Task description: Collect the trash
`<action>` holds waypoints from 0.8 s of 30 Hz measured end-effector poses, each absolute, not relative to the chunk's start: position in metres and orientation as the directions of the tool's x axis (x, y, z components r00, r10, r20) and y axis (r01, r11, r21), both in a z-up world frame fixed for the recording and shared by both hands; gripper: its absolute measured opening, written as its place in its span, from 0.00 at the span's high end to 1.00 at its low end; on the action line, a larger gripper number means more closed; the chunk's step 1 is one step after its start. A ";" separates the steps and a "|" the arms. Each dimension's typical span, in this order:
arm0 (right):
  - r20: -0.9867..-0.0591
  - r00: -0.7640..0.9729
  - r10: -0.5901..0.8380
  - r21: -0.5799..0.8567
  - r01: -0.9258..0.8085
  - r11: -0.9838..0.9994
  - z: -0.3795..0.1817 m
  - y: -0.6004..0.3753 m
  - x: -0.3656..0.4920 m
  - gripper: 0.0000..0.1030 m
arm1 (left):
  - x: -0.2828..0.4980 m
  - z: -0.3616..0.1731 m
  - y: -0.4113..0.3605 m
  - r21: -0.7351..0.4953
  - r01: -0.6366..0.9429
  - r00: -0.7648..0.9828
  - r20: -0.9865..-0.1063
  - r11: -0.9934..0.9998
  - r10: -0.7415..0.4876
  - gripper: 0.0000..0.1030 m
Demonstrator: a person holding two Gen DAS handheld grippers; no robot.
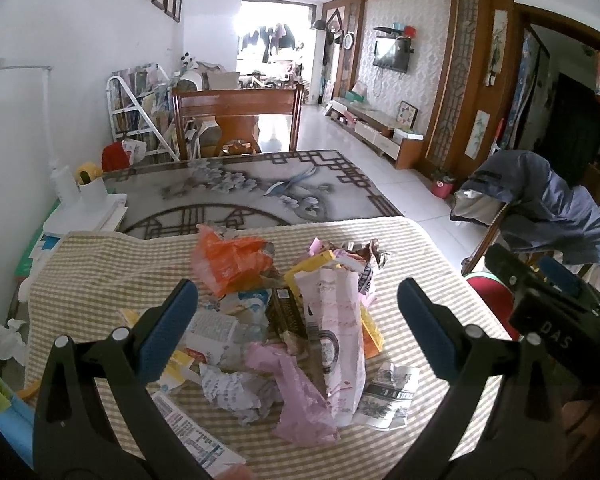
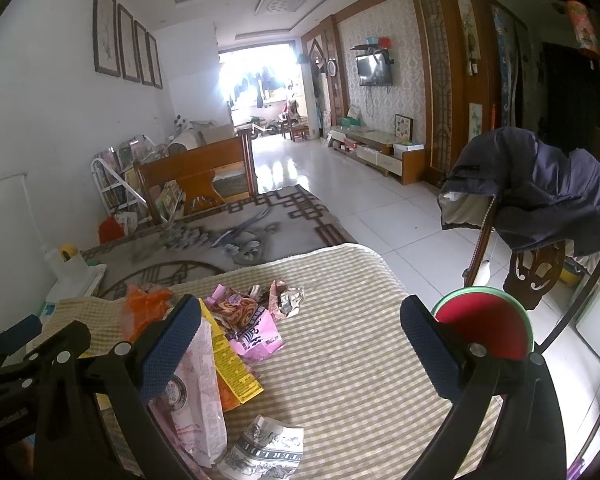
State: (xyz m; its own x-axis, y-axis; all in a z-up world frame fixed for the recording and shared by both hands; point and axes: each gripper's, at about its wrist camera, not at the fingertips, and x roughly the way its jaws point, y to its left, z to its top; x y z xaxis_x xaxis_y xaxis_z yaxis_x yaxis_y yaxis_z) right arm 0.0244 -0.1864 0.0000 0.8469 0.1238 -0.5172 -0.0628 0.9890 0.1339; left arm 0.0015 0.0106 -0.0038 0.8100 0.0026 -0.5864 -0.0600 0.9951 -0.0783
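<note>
Letters "DAS" show on the right gripper [image 1: 556, 312] body; print on the wrappers is too small to read. The trash pile [image 1: 284, 320] lies mid-surface on a beige checked cloth [image 2: 340, 360], which covers the near end of a grey floral-patterned surface [image 1: 240, 188]. A crumpled black-and-white printed wrapper [image 2: 264, 452] lies near the front edge. Left gripper [image 1: 300, 328] fingers are spread above the pile; right gripper fingers are spread too, empty. Beyond lies a white-tiled living room with a wall TV [image 2: 374, 65].

- Left gripper [image 1: 298, 322]: black plastic linkage arms, silver round rivets, blue knurled pads [image 1: 168, 330].
- Right gripper [image 2: 300, 346]: matching black arms, silver rivets, dark-blue textured pads [image 2: 172, 350]; white "DAS" lettering on its housing.
</note>
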 end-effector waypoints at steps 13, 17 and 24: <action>-0.514 0.849 0.121 0.130 -0.062 0.990 0.001 -0.184 0.024 0.07 | -0.001 -0.001 0.008 -0.054 -0.063 0.817 -0.577 0.997 0.021 0.05; -0.504 0.855 0.124 0.131 -0.067 0.989 0.002 -0.185 0.023 0.07 | -0.002 0.003 0.006 -0.068 -0.057 0.819 -0.574 0.996 0.008 0.05; -0.507 0.854 0.116 0.139 -0.052 0.989 0.000 -0.194 0.024 0.07 | -0.001 0.004 0.007 -0.063 -0.060 0.814 -0.580 0.996 0.012 0.05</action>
State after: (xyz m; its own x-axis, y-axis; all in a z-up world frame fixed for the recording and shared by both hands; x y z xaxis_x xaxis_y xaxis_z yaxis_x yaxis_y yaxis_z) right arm 0.0242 -0.1944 0.0002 0.8542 0.1162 -0.5067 -0.0520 0.9889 0.1391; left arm -0.0014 0.0068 0.0045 0.8145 0.0121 -0.5801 -0.0596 0.9962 -0.0628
